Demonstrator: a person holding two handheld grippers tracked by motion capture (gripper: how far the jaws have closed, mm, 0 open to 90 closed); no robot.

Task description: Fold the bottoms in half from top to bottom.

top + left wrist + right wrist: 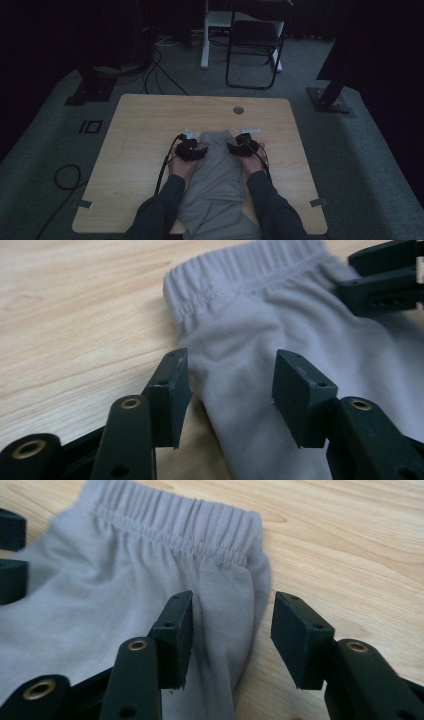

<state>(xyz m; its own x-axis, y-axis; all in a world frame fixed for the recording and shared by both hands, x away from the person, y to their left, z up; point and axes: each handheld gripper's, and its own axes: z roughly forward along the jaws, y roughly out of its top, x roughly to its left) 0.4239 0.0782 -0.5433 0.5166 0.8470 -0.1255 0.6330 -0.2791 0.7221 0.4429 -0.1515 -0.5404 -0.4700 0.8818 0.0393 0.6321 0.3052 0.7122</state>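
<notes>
Grey trousers [217, 172] with an elastic waistband [175, 527] lie lengthwise on the wooden table [140, 125], waistband at the far end. My left gripper [192, 150] is open at the garment's left edge, just below the waistband; its jaws straddle the cloth edge [230, 390]. My right gripper [241, 147] is open at the garment's right edge, its jaws either side of the folded side seam [232, 630]. The right gripper [385, 282] is at the far side of the left gripper view. The left gripper [12, 555] is at the left edge of the right gripper view.
The trousers hang off the table's near edge between the person's forearms. A round grommet [238, 110] is set in the table's far side. A folding chair [255, 45] and cables [160, 75] are on the carpet beyond. Tape marks [84, 203] sit at the near corners.
</notes>
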